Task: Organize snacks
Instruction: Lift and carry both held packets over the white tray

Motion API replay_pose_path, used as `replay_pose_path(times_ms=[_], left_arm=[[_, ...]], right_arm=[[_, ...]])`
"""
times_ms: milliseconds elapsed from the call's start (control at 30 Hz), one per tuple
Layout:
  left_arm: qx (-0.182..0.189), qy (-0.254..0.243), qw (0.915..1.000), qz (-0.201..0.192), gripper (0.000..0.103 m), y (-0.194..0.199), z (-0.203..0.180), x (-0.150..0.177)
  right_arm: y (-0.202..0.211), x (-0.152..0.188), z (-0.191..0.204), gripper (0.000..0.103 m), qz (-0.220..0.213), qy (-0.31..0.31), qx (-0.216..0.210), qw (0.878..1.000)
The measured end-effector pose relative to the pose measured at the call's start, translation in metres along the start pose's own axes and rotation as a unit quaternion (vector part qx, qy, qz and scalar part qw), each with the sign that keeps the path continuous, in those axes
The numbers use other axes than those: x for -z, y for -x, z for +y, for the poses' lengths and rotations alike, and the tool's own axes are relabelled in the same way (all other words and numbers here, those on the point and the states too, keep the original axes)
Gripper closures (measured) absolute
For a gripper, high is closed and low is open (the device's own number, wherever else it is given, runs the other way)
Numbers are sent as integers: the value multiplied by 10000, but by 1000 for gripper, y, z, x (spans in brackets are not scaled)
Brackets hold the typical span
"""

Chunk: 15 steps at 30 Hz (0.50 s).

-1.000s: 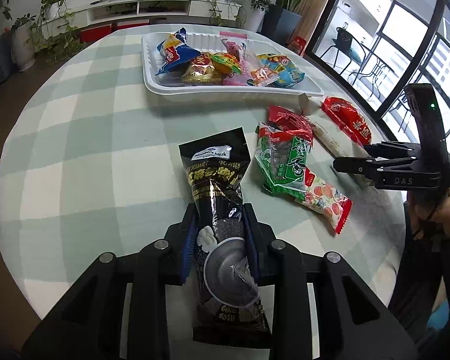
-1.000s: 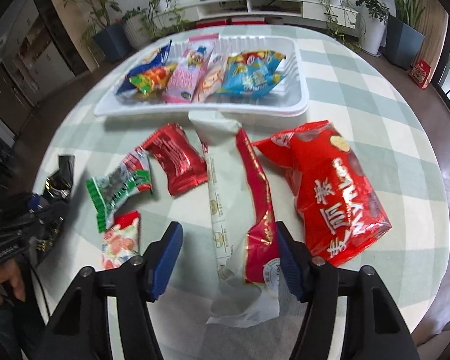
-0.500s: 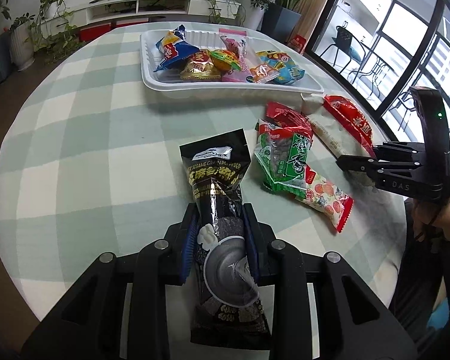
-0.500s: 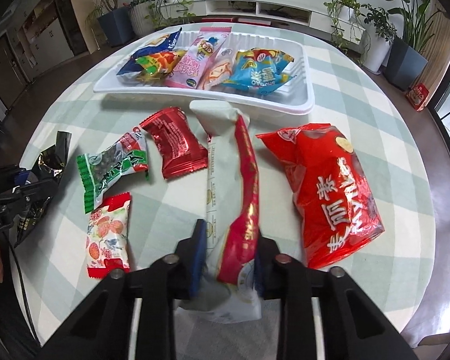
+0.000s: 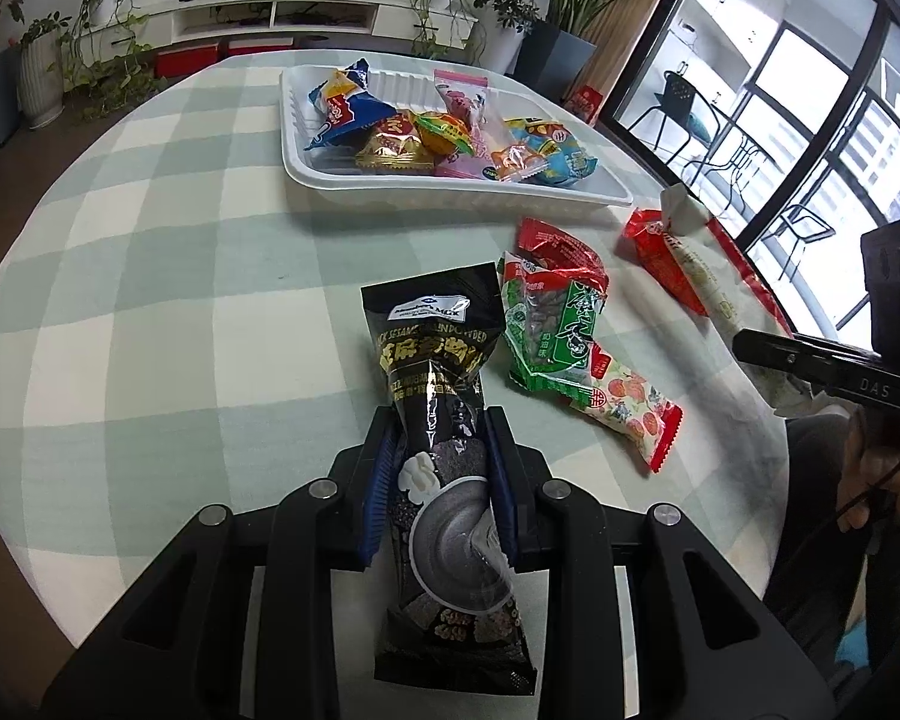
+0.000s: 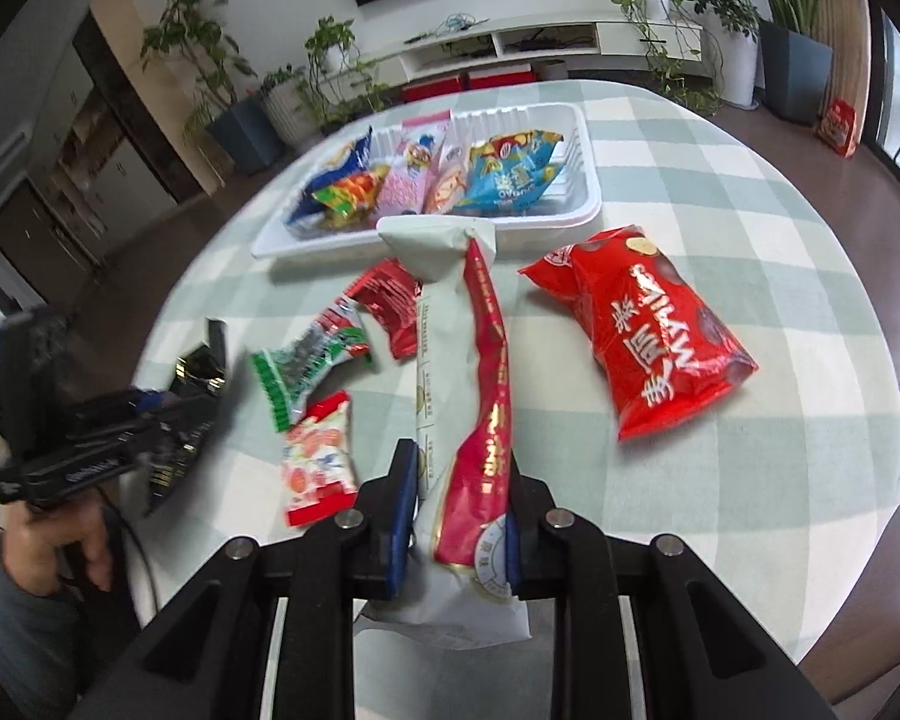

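My left gripper (image 5: 439, 480) is shut on a black sesame-powder packet (image 5: 435, 360) and holds it over the near table. My right gripper (image 6: 459, 486) is shut on a long white-and-red packet (image 6: 462, 348) that points toward the white tray (image 6: 588, 210). The tray (image 5: 450, 189) holds several snacks. On the cloth lie a big red bag (image 6: 648, 336), a small red packet (image 6: 390, 306), a green packet (image 6: 306, 360) and a white-red candy packet (image 6: 318, 456). The left gripper also shows at the left of the right wrist view (image 6: 114, 438).
The round table has a green-and-white checked cloth (image 5: 150, 276). Its edge runs close by on the right (image 6: 870, 480). Potted plants (image 6: 330, 60) and a low white shelf (image 6: 540, 42) stand beyond the table. Large windows (image 5: 810, 120) are at the right.
My right gripper has shut on the long white-and-red packet and lifted its near end. The left gripper has kept its hold on the black packet and risen slightly.
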<state>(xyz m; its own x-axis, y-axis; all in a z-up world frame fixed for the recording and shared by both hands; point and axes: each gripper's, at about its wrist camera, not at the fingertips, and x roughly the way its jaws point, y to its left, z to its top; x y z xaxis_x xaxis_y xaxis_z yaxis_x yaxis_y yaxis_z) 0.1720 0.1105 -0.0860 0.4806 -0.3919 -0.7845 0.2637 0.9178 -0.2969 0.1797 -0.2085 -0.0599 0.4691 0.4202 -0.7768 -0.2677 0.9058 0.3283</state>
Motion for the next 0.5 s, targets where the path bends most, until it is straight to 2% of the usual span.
replay_pose_path(times_ms=[100, 233, 300, 367, 500], left_arm=[[200, 130, 9997, -99, 76, 5, 2, 0], [459, 414, 9978, -239, 76, 14, 9, -1], [474, 484, 9973, -274, 77, 16, 10, -2], [459, 488, 9974, -279, 90, 17, 10, -2], [333, 399, 9985, -171, 90, 12, 6, -2]], right_arm=[[15, 4, -8, 77, -137, -289, -263, 9991], [31, 5, -23, 77, -300, -579, -390, 9971], [37, 3, -29, 77, -378, -655, -362, 9965], [41, 3, -36, 77, -430, -743, -367, 9956], [42, 3, -41, 77, -450, -819, -376, 9949]])
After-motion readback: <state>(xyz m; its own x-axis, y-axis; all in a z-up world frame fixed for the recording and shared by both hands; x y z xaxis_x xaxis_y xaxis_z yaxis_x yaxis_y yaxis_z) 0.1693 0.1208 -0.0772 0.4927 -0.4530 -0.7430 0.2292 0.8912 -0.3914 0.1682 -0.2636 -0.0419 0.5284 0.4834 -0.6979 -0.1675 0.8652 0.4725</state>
